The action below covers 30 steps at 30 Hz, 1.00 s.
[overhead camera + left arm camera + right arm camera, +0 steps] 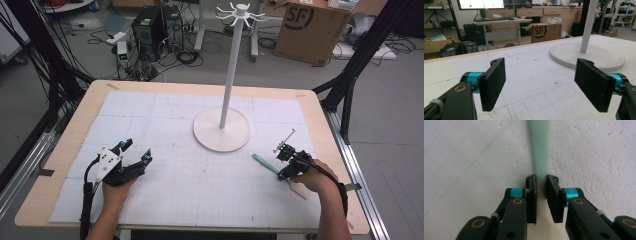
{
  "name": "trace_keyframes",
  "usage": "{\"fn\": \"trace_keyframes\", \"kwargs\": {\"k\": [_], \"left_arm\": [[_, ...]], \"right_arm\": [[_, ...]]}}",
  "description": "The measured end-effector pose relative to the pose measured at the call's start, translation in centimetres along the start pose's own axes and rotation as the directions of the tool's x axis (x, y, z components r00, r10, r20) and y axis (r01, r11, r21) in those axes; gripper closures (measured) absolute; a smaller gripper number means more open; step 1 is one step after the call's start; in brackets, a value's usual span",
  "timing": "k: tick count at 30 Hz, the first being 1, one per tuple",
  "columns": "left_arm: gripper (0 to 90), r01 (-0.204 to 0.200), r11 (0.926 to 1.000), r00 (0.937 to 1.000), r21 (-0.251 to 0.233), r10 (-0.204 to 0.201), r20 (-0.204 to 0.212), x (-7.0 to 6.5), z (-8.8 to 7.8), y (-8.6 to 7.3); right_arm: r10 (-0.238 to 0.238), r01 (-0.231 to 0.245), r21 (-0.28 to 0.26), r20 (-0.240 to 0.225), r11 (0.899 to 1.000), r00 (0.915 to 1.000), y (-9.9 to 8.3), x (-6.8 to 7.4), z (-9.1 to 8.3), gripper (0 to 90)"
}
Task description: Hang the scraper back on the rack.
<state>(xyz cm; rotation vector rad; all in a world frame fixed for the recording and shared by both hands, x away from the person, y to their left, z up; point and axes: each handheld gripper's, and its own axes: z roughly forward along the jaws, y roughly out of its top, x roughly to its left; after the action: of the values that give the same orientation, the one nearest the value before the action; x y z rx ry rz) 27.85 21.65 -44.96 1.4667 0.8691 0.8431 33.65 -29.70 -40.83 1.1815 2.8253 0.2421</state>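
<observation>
Looking down from the high view, we see our right tool (283, 172) low on the white mat (200, 190), its jaws nearly together around the near end of a slim spatula with a green blade (264, 163) and a pale wooden handle (300, 189). From the right gripper view, we have the green blade (539, 147) running straight away from between the two black pads (532, 192), which sit close against its sides; whether they truly press on it, we cannot tell for sure, but the gap is as narrow as the blade itself. The pale handle shows between the jaws underneath.

Over on our left, the left tool (134, 154) rests just above the mat, jaws spread wide with nothing between them. In the left gripper view, we see the pads (494, 82) well apart over bare white mat.

Farther out, in the middle of the surface (70, 145), stands a white stand (222, 130) on a round base, its pole rising to a ring of hooks. Beyond the edge, a cardboard box (310, 30) sits on the floor.
</observation>
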Motion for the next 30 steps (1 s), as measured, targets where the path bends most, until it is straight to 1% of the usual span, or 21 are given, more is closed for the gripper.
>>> {"fn": "trace_keyframes", "kwargs": {"k": [3,6,8,12,20,21,22,23,25,26,27,30], "left_arm": [[25.6,0.001,1.0000,1.0000,0.000,-0.001,0.001,0.0,0.0,0.0],[25.6,0.004,1.0000,1.0000,0.000,-0.004,-0.001,0.0,0.0,0.0],[25.6,0.001,1.0000,1.0000,0.000,-0.001,0.001,0.0,0.0,0.0],[25.6,0.001,1.0000,1.0000,0.000,-0.001,0.001,0.0,0.0,0.0],[25.6,0.001,1.0000,1.0000,0.001,-0.001,0.000,0.0,0.0,0.0],[25.6,0.001,1.0000,1.0000,0.001,-0.001,0.000,0.0,0.0,0.0],[25.6,0.001,1.0000,1.0000,0.000,-0.001,0.000,0.0,0.0,0.0],[25.7,0.003,1.0000,1.0000,0.000,-0.003,0.000,0.0,0.0,0.0],[25.7,0.007,1.0000,1.0000,0.001,-0.007,-0.002,0.0,0.0,0.0],[25.7,0.006,1.0000,1.0000,0.001,-0.006,-0.001,0.0,0.0,0.0],[25.7,0.003,1.0000,1.0000,-0.001,-0.003,-0.001,0.0,0.0,0.0],[25.7,0.003,1.0000,1.0000,0.000,-0.003,0.000,0.0,0.0,0.0]], "right_arm": [[0.014,-0.015,-0.007,-0.007,1.000,0.9999,-0.1,-0.1,0.0,79.7],[0.009,-0.009,-0.002,-0.007,1.000,0.9999,-0.1,-0.1,-0.1,79.8],[0.009,-0.009,-0.008,-0.001,1.000,1.0000,-0.1,0.0,0.0,79.8],[0.010,-0.010,-0.010,-0.004,1.000,0.9999,-0.2,0.0,0.0,79.9],[0.026,-0.027,-0.043,-0.015,0.999,0.9995,-0.7,-0.1,-0.2,80.0],[0.023,-0.023,-0.058,-0.014,0.998,0.9996,-0.8,-0.1,-0.1,80.0],[0.028,-0.029,-0.063,-0.015,0.998,0.9995,-0.9,-0.1,-0.2,80.0],[0.032,-0.033,-0.080,-0.019,0.996,0.9993,-1.0,-0.1,-0.2,80.0],[0.032,-0.035,-0.102,-0.034,0.994,0.9989,-1.2,-0.2,-0.2,80.0],[0.029,-0.032,-0.111,-0.030,0.993,0.9991,-1.3,-0.2,-0.3,80.0],[0.039,-0.043,-0.123,-0.033,0.992,0.9987,-1.3,-0.2,-0.4,80.0],[0.046,-0.052,-0.163,-0.041,0.985,0.9981,-1.6,-0.3,-0.6,80.0]]}}
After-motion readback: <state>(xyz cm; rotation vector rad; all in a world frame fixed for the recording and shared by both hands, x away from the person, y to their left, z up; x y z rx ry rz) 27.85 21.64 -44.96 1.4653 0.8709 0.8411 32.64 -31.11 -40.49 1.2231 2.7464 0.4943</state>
